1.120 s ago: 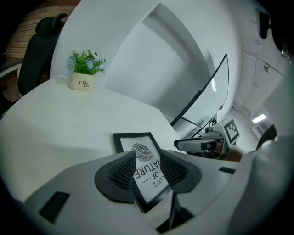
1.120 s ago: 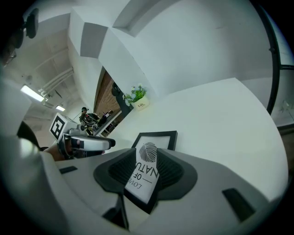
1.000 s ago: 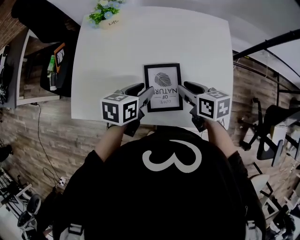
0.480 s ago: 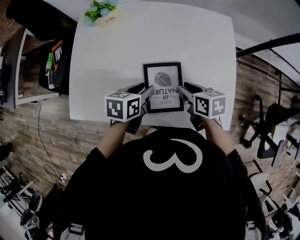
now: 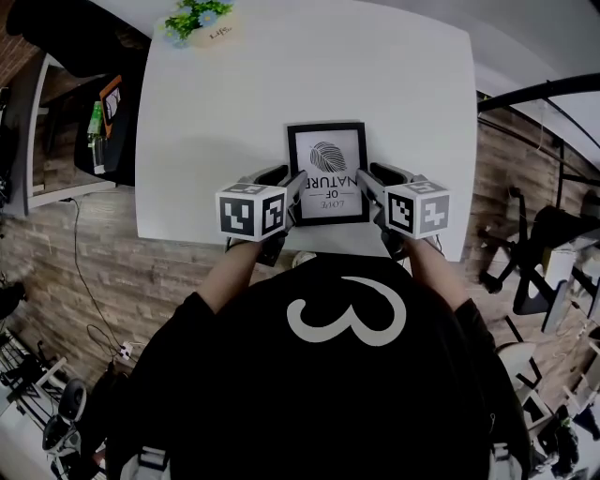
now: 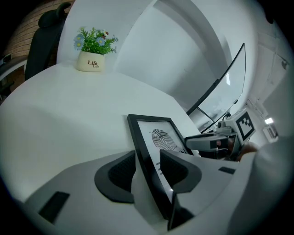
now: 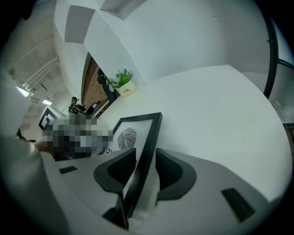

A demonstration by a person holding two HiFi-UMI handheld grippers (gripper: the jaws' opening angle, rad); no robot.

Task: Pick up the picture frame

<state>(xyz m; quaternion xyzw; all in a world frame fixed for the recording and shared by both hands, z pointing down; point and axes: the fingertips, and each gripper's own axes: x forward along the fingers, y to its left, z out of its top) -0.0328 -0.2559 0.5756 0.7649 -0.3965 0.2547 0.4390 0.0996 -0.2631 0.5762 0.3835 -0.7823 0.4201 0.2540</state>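
A white tabletop (image 5: 281,84) stood over a wood-plank floor (image 5: 84,272). At its far left corner a white pot (image 5: 208,33) held a small plant with blue flowers. The black picture frame (image 5: 327,172) was by the near edge, the left gripper (image 6: 146,156) fingers pinching its left rail and the right gripper (image 7: 144,153) fingers pinching its right rail.

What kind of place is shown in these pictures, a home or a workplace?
Probably an office or studio: a white table carrying a picture frame and a small potted plant, and office chairs on a wood-plank floor.
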